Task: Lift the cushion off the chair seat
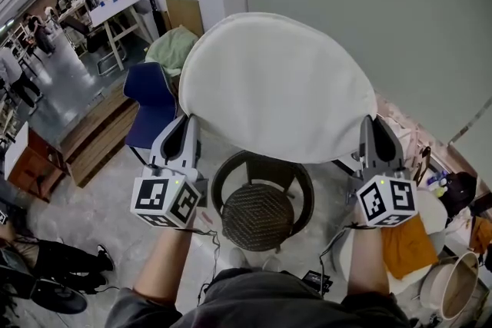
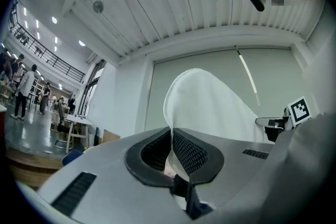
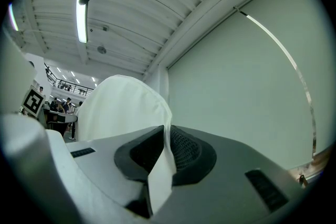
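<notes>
- Up over the seat (image 1: 258,217), the cushion (image 1: 277,88) hangs between both grippers. It's well clear of the wicker and tipped up so its face is toward the head camera.
- Left gripper (image 1: 187,127) is clamped on the cushion's left edge. Its own view shows white fabric pinched thin between the pads, jaws nearly together.
- Right gripper (image 1: 373,127) is clamped on the right edge the same way, with a fold of fabric running down between the pads.
- The lift itself looks basically done, so the step in hand is carrying it off cleanly without a drop.
- Both grips seem to be on the thin rim, not the thick of the padding. Judgement call, but that sort of hold can slip or let the cushion sag, so the person shouldn't ease off on either side.
- Best to move both hands together at the same height. If one runs ahead, the cushion twists and pulls on the other pinch.
- Spreading the hands wider would likely tug fabric out of the pads too.
- The cushion hides a good chunk of what's ahead in the head view, so slow moves make sense.
</notes>
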{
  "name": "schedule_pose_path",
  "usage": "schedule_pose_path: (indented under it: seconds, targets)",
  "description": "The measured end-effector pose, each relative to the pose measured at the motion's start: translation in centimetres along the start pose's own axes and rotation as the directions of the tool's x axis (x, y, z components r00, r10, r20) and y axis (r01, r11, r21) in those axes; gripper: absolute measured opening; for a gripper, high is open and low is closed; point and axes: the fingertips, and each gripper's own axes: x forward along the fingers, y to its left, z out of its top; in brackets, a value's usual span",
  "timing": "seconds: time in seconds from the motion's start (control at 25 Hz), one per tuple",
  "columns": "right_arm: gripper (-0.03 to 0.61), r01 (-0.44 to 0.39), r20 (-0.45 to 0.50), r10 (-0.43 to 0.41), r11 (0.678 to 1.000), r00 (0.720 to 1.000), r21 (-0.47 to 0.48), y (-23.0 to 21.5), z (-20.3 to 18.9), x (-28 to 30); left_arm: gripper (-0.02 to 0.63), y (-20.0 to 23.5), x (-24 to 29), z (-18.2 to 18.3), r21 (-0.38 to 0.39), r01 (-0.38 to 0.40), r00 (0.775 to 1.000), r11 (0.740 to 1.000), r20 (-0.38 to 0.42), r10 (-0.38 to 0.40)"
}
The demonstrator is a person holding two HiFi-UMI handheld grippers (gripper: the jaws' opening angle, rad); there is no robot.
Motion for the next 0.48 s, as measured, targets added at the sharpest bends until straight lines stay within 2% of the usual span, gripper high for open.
schedule_pose_path:
  seconds: [0.48]
  targets:
    - [0.041, 0.01, -0.005, -0.01, 1.0, 1.0, 0.014, -0.61, -0.76, 0.0, 0.021, -0.29, 0.36, -0.61, -0.005, 0.001, 1.0, 1.0, -0.006, -0.001]
